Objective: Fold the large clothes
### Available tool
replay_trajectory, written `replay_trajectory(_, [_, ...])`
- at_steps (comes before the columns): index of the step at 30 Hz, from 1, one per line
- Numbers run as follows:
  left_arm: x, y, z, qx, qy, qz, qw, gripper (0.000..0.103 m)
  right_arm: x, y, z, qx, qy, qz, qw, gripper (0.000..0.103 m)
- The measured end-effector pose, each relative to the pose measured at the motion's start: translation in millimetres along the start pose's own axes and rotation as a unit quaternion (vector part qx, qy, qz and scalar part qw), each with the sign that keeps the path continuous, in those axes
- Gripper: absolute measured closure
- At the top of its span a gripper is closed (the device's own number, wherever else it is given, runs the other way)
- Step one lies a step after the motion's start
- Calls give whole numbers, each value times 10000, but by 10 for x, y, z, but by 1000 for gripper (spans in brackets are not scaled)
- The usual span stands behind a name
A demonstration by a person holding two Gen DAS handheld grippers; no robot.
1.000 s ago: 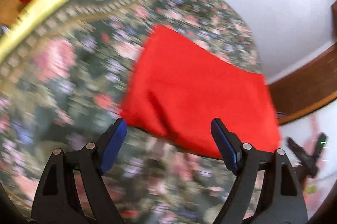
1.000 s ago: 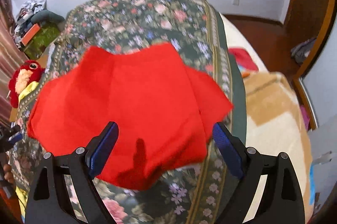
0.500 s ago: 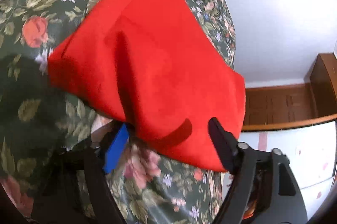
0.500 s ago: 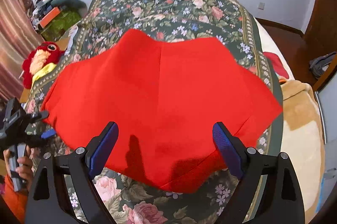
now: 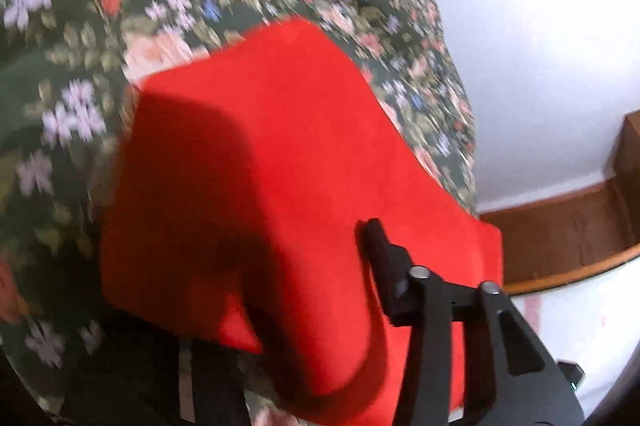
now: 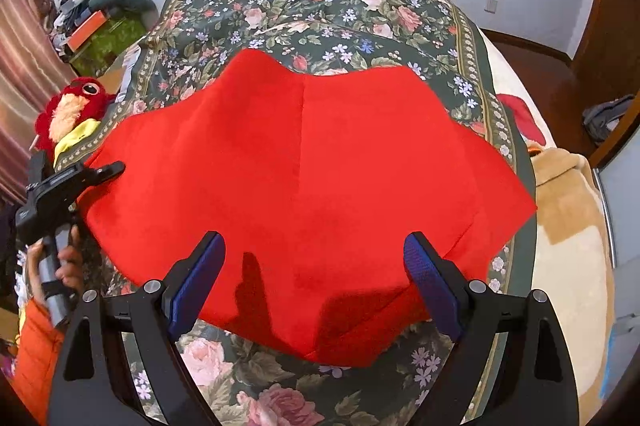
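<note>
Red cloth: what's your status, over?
Left gripper jaws just been closing, red cloth edge between them. Right gripper open, above the near edge. Nothing in the way.

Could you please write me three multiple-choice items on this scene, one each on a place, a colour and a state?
1. Where does the red garment lie?
A on the floral bedspread
B on the floor
C in a drawer

2. What colour are the right gripper pads?
A green
B blue
C white

3. How does the right gripper stand?
A shut on the cloth
B open above the near hem
C out of view

Answers: 1 A, flowered cover shows all round it; 2 B, both pads are blue; 3 B, its jaws stand wide, gripping nothing.
</note>
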State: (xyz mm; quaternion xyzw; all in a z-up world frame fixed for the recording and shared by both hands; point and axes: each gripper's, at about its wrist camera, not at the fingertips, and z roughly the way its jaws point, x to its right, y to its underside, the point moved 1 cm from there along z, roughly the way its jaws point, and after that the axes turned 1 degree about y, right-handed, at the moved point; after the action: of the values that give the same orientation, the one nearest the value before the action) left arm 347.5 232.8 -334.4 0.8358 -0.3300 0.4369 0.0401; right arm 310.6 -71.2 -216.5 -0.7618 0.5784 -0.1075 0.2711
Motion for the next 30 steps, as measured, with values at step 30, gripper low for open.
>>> replay_trajectory(30, [1543,409,-1515,1856,-435,2554,9479,94,-1218,-67,328,-701,-1101,-808,9881,7])
